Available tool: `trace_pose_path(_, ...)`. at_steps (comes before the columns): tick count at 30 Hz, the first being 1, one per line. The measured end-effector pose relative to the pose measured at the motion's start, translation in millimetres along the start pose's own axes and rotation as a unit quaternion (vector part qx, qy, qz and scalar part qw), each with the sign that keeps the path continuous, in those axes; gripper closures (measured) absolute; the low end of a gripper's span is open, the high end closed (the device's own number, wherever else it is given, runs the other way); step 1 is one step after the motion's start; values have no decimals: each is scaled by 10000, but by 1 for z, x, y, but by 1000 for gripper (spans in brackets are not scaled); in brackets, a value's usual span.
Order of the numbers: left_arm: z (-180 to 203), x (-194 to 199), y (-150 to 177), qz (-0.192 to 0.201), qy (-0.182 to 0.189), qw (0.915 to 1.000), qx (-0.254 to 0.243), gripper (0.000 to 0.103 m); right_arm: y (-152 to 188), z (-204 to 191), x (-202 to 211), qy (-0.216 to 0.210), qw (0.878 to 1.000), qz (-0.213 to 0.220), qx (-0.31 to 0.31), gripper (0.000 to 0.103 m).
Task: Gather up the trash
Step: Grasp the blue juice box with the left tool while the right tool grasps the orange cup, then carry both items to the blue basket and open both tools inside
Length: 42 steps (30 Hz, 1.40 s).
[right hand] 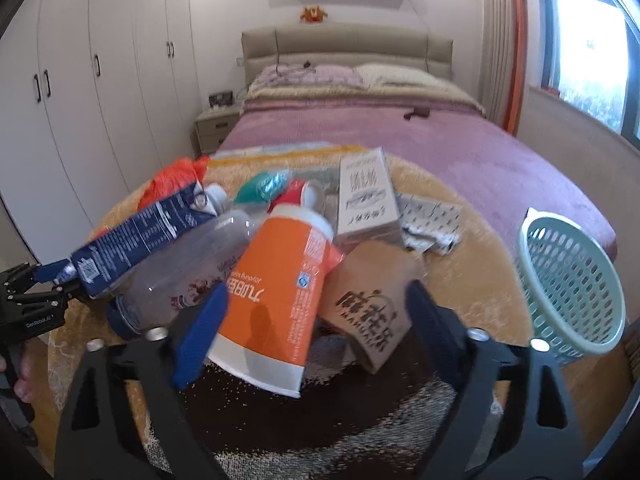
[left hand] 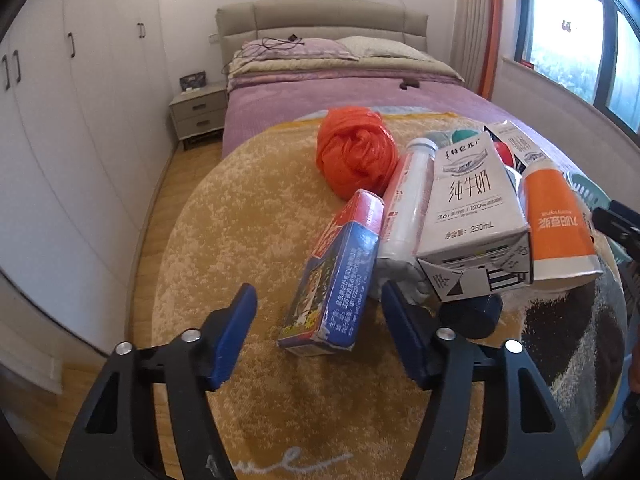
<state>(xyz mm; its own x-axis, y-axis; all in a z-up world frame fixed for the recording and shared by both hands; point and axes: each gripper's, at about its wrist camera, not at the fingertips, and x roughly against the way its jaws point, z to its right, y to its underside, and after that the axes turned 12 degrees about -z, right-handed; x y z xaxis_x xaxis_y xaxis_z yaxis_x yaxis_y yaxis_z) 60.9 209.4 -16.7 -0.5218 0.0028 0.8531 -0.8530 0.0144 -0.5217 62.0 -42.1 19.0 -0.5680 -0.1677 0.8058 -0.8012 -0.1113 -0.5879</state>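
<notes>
Trash lies piled on a round yellow rug (left hand: 240, 208). In the left wrist view my left gripper (left hand: 318, 308) is open just in front of a blue and red carton (left hand: 340, 276), beside a clear plastic bottle (left hand: 404, 200), a white milk carton (left hand: 468, 204), an orange paper cup (left hand: 556, 220) and a crumpled orange bag (left hand: 354, 152). In the right wrist view my right gripper (right hand: 316, 312) is open around the wide end of the orange cup (right hand: 280, 292), with a brown box (right hand: 372, 308) beside it. A green mesh basket (right hand: 568, 280) stands at the right.
A bed with a purple cover (right hand: 400, 140) stands behind the rug. White wardrobes (left hand: 60, 140) line the left wall, with a nightstand (left hand: 198, 114) next to the bed. A window (left hand: 580, 48) is on the right. A grey carton (right hand: 366, 200) and patterned wrapper (right hand: 430, 224) lie behind the cup.
</notes>
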Motion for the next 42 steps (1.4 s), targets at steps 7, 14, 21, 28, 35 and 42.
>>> trace_pose_path(7,-6,-9,-9,-32,37,10000,65,69,-6,-10,-27,-470,9980,-430,-51,47)
trace_pose_path(14,-16,-13,-12,103,365,9986,363,84,-10,-25,-34,-614,9966,-556,-49,46)
trace_pose_path(21,-23,-18,-14,178,613,9959,637,85,-9,-27,-58,-1270,9852,-1112,-303,37)
trace_pose_path(28,-23,-4,-9,459,688,9940,711,87,-2,-23,-29,-1269,9896,-645,-213,61)
trace_pose_path(35,-9,35,-10,938,829,9894,739,88,1,-13,6,-1188,9924,-277,-137,67)
trace_pose_path(42,39,69,-17,1241,1043,9863,315,88,-2,23,42,-1269,9913,42,-360,67)
